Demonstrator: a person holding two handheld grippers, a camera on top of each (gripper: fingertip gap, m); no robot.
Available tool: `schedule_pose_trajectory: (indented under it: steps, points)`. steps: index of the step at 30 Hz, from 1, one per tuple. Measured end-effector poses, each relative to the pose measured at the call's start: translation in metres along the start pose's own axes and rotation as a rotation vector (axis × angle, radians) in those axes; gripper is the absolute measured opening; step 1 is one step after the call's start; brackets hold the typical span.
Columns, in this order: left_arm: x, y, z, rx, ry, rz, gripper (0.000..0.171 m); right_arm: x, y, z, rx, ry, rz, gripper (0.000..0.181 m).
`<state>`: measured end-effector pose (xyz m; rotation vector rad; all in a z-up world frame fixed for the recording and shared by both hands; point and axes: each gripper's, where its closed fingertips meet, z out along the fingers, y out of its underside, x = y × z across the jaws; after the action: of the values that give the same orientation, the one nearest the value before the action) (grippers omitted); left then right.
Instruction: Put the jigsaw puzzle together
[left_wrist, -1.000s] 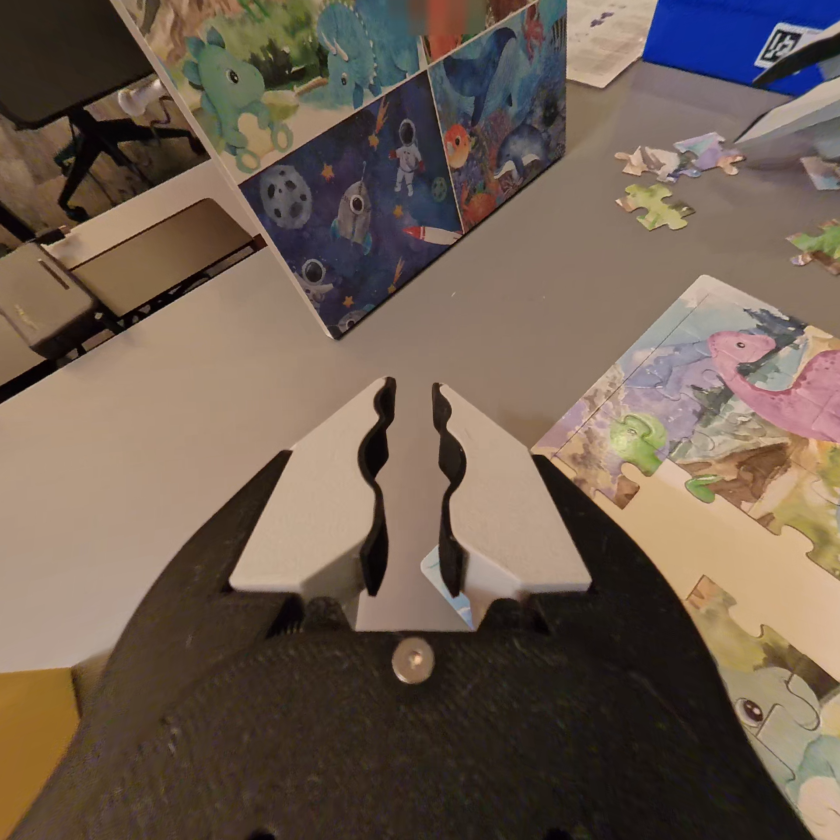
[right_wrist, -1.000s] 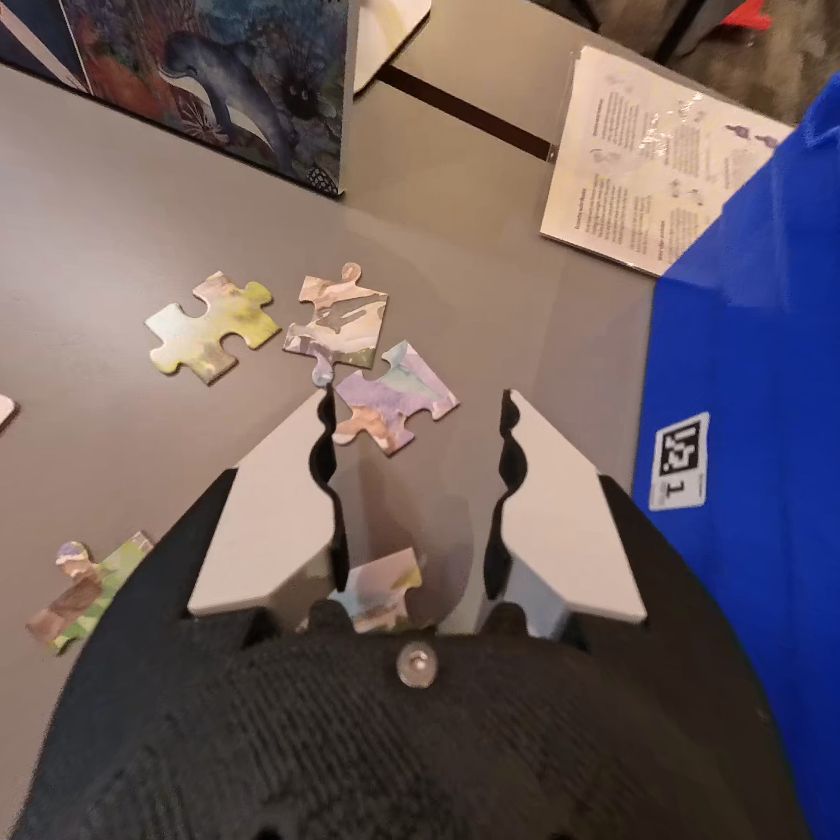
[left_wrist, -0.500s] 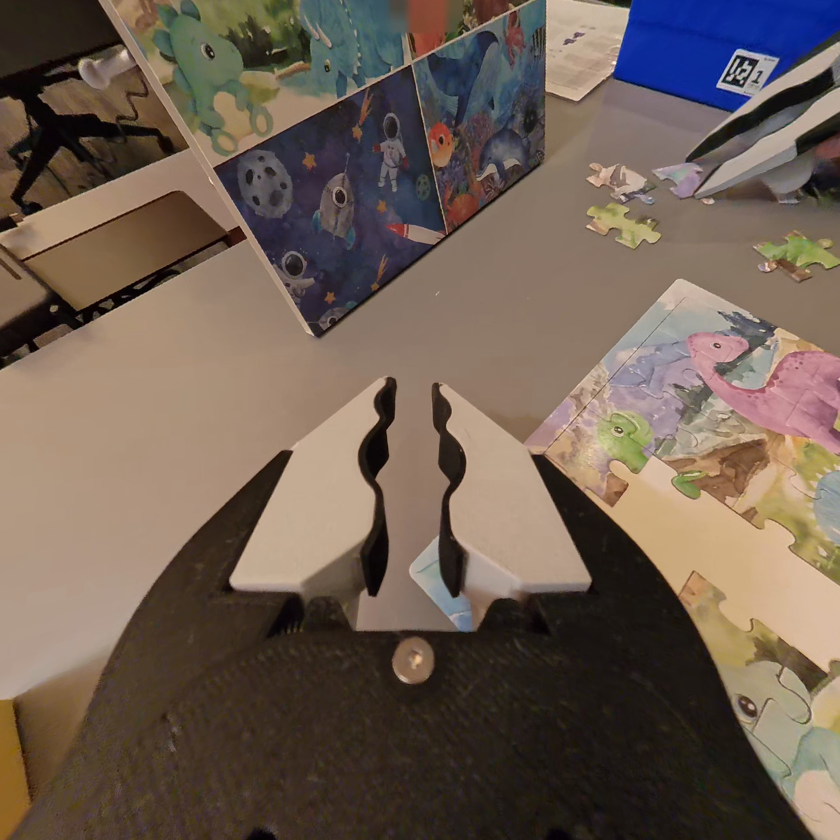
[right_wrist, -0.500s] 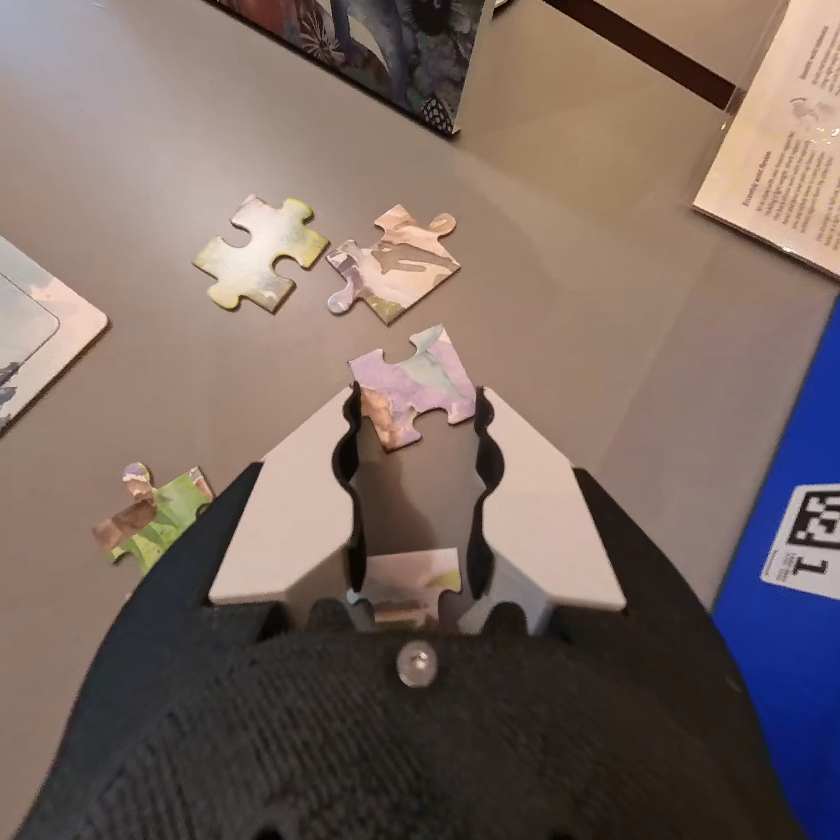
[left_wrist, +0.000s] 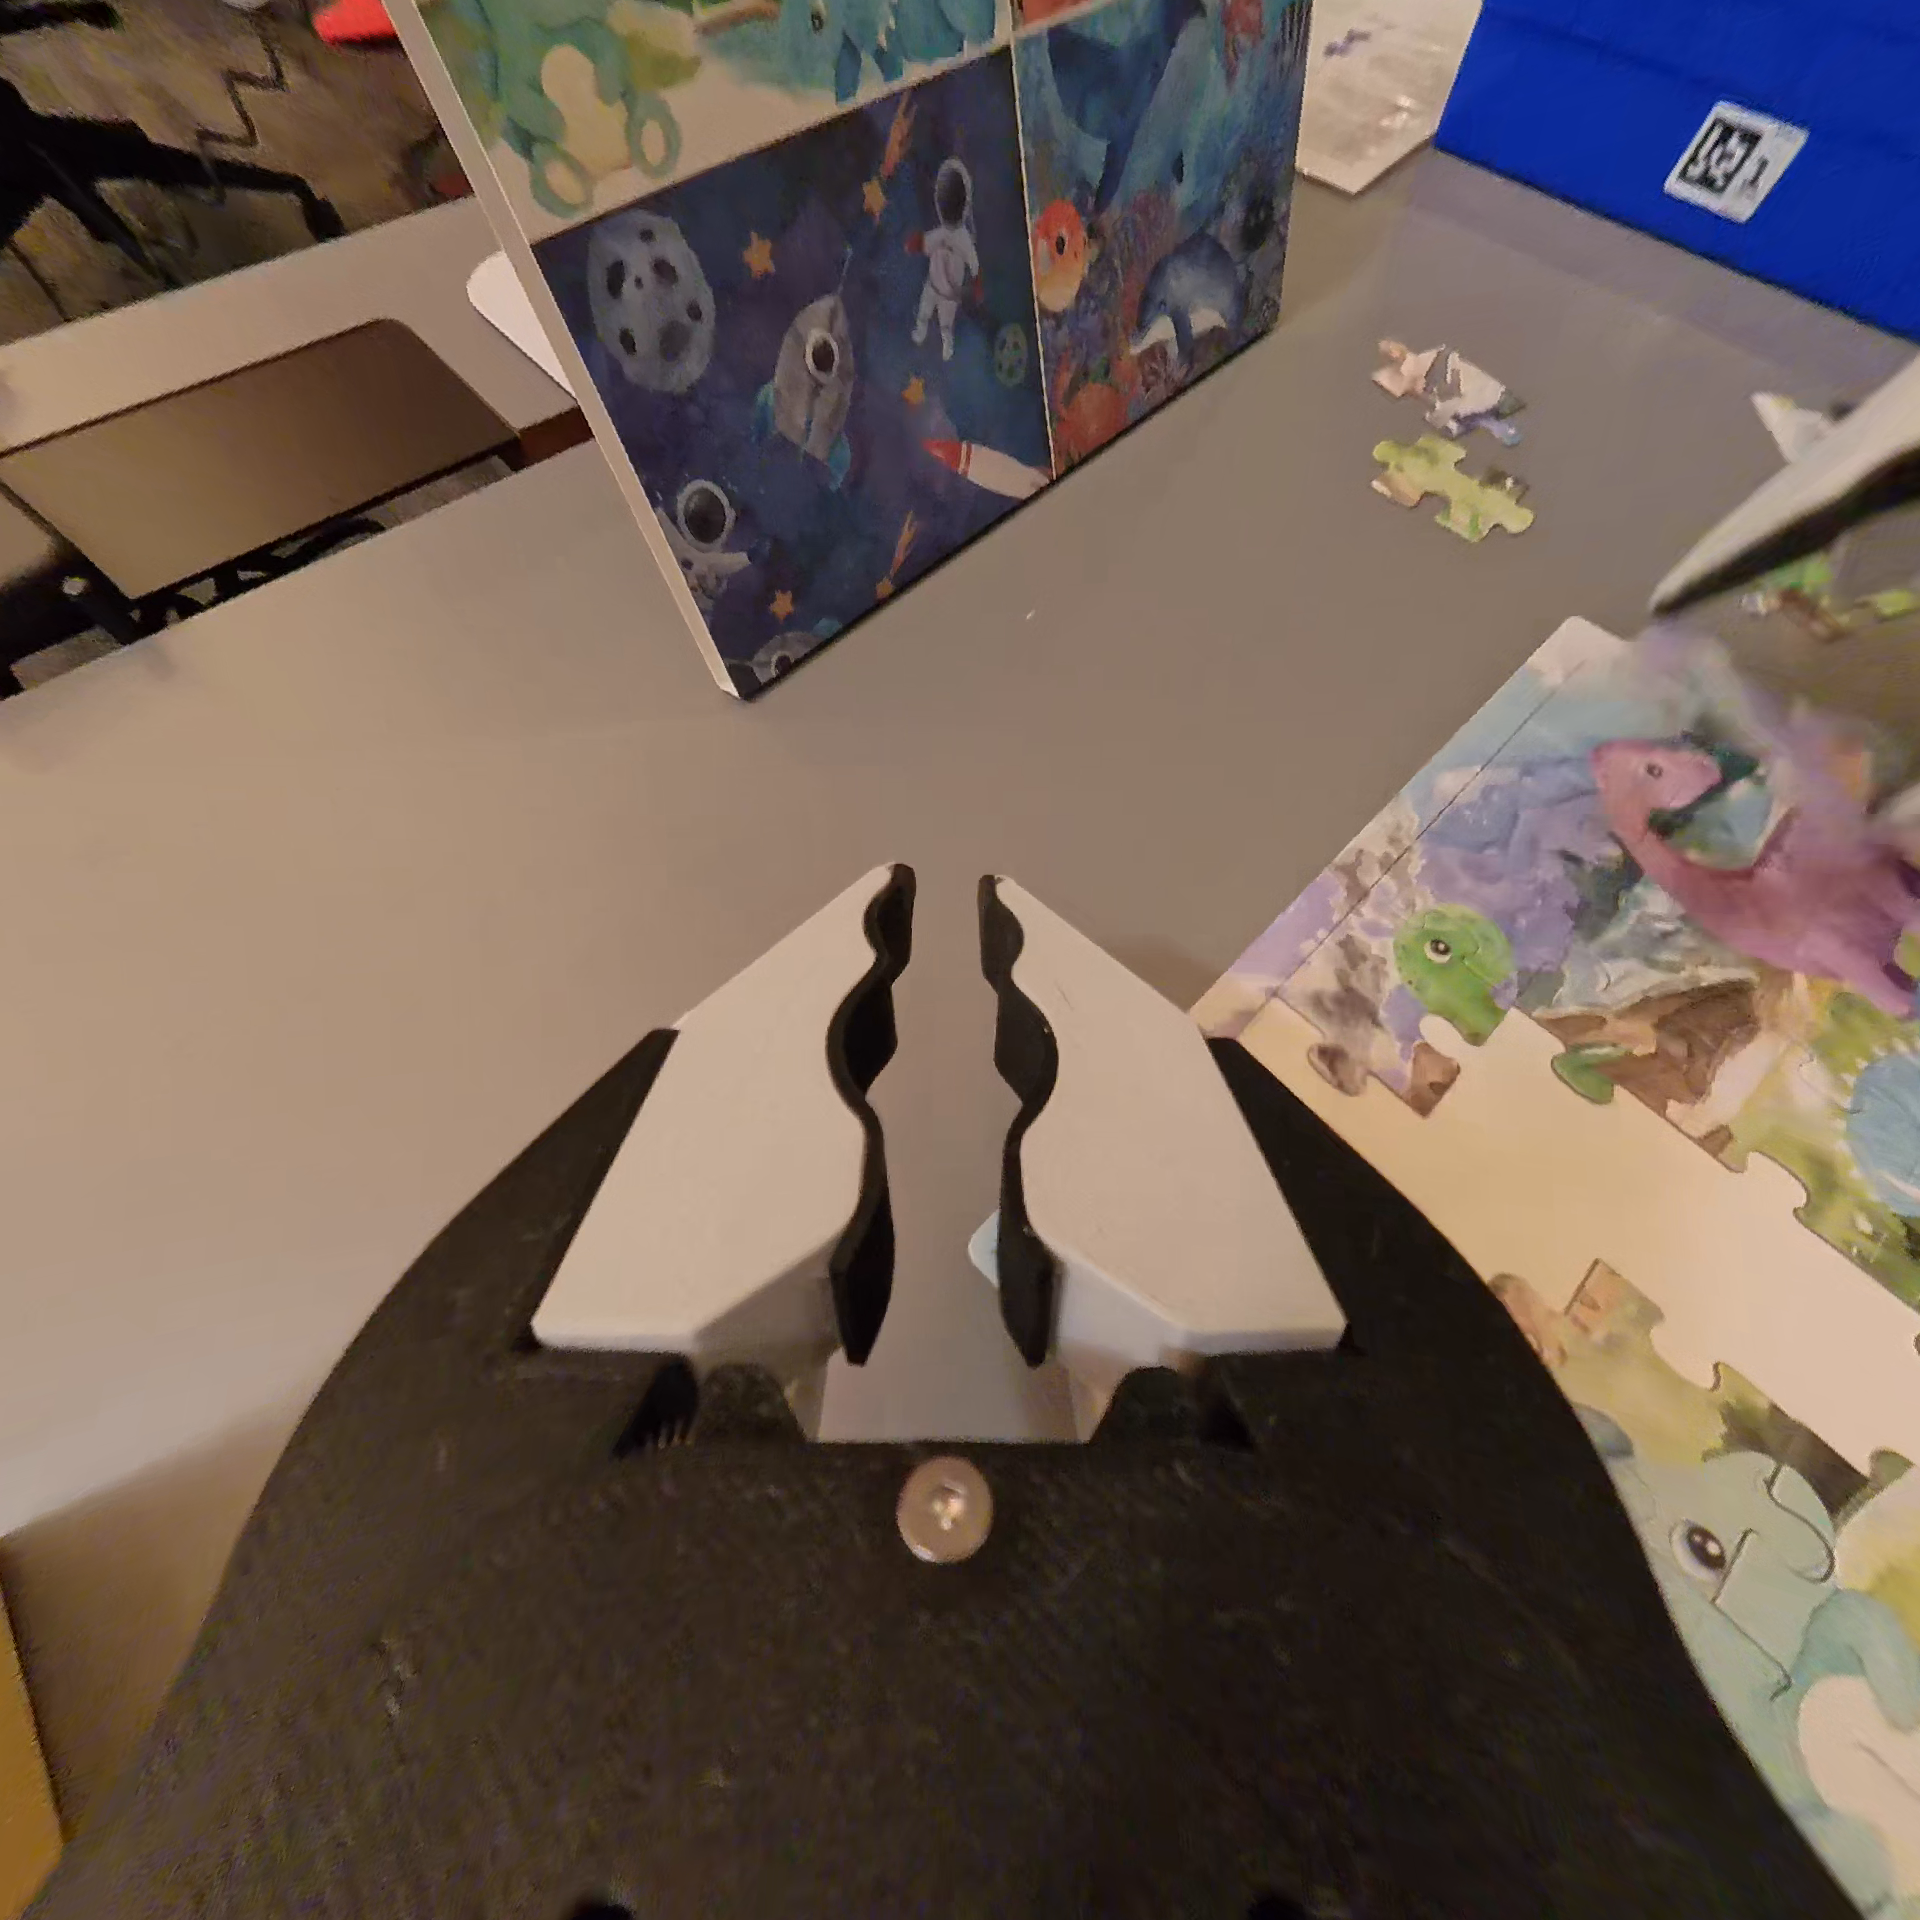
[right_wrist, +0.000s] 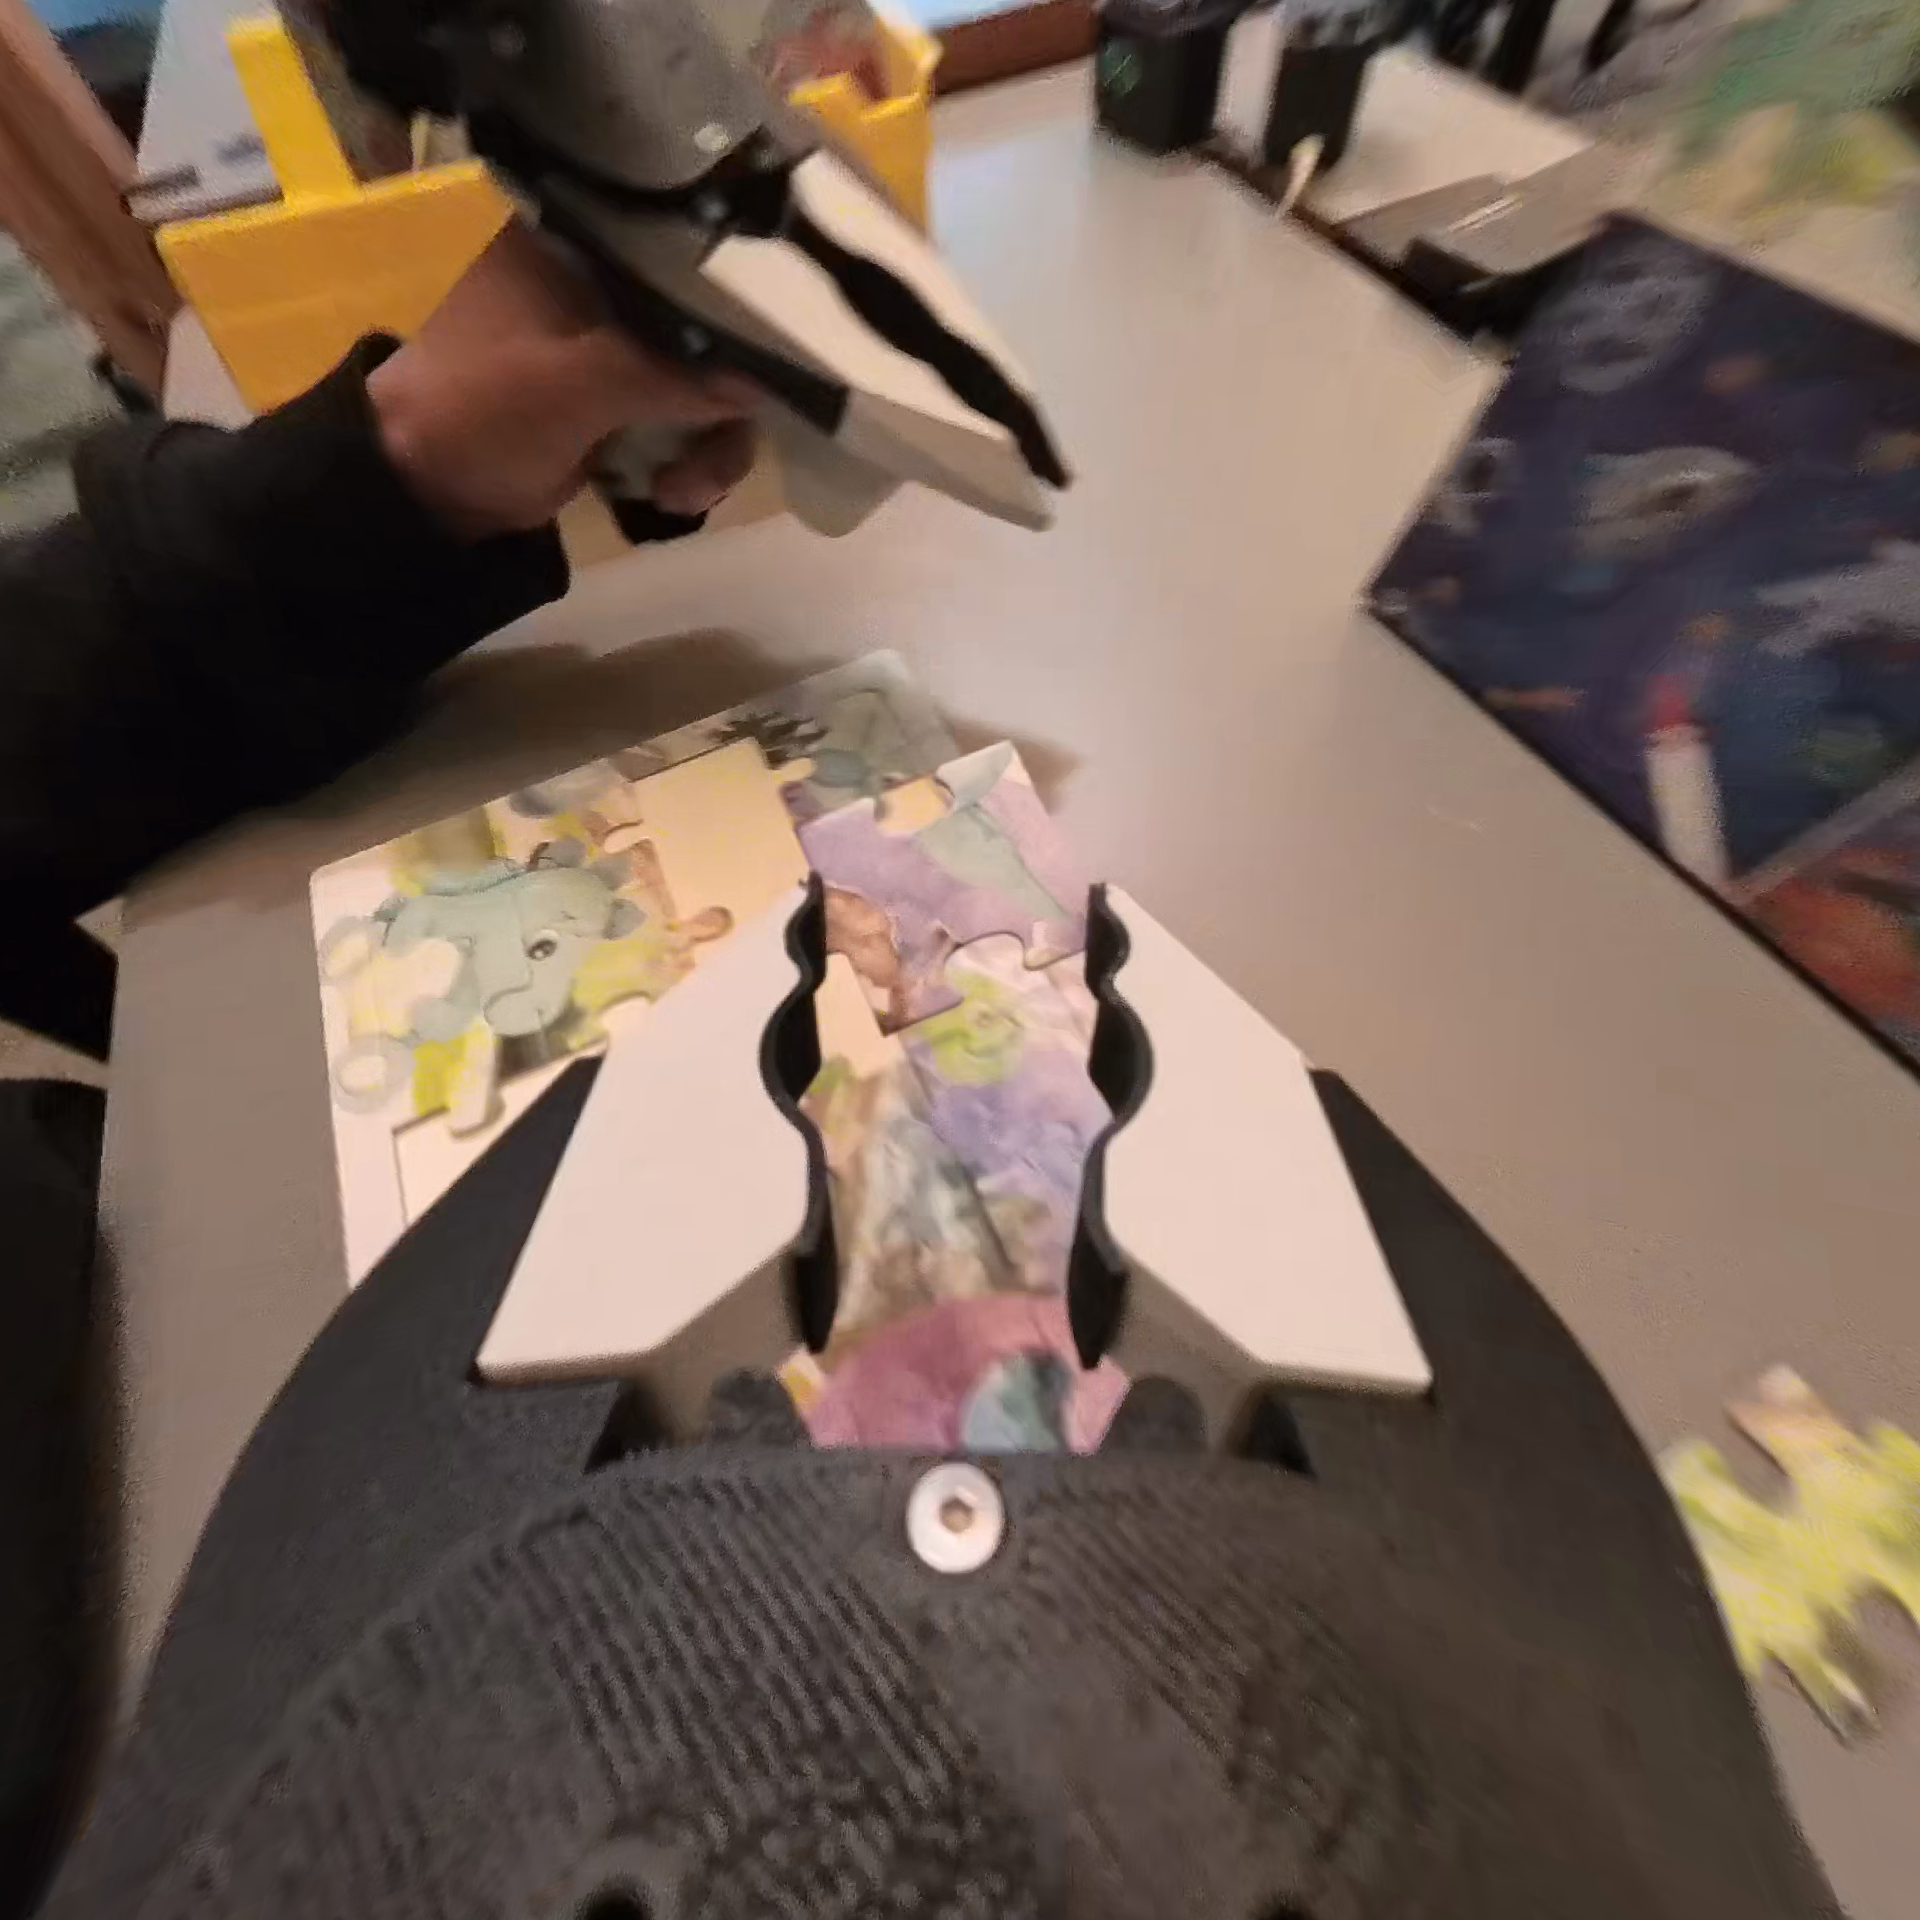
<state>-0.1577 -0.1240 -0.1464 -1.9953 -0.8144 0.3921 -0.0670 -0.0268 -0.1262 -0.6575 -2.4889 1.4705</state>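
Observation:
The dinosaur puzzle board (left_wrist: 1558, 1195) lies on the grey table to the right of my left gripper (left_wrist: 940, 878); it also shows in the right wrist view (right_wrist: 707, 831). Much of it is assembled, and a cream strip is bare. My left gripper is empty, its jaws nearly touching, hovering beside the board's left corner. My right gripper (right_wrist: 956, 904) is shut on a purple puzzle piece (right_wrist: 935, 862), held just above the board's top part. In the left wrist view the right gripper (left_wrist: 1704, 582) is blurred, over the pink dinosaur.
A green loose piece (left_wrist: 1455, 488) and a grey-white one (left_wrist: 1449, 390) lie beyond the board. An upright puzzle box (left_wrist: 883, 364) stands behind. A blue bin (left_wrist: 1662, 135) is at the far right. A person's hand (right_wrist: 540, 416) holds the left gripper (right_wrist: 1023, 478). A yellow holder (right_wrist: 312, 260) stands behind it. The grippers' ends are close to 15 centimetres from one another.
My right gripper closed on the purple piece, lifted it from the table and swung it over the puzzle board. My left gripper drifted slightly and stayed empty.

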Motion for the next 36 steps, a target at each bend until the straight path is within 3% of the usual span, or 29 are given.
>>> schedule_pose_trajectory:
  steps: [5, 11, 18, 36]
  points:
    - [0.001, 0.012, 0.003, -0.084, 0.032, 0.021, 0.009, -0.024, 0.003, 0.056, -0.158, 0.039, -0.039, 0.048]
    - [0.001, 0.026, 0.002, -0.178, 0.005, 0.103, 0.009, -0.024, 0.024, 0.086, -0.289, 0.113, -0.083, 0.049]
    - [0.009, 0.03, 0.006, -0.213, -0.002, 0.157, 0.009, -0.022, 0.035, 0.095, -0.362, 0.159, -0.156, 0.049]
    - [0.013, 0.034, 0.009, -0.238, 0.012, 0.165, 0.01, -0.019, 0.038, 0.093, -0.338, 0.132, -0.196, 0.048]
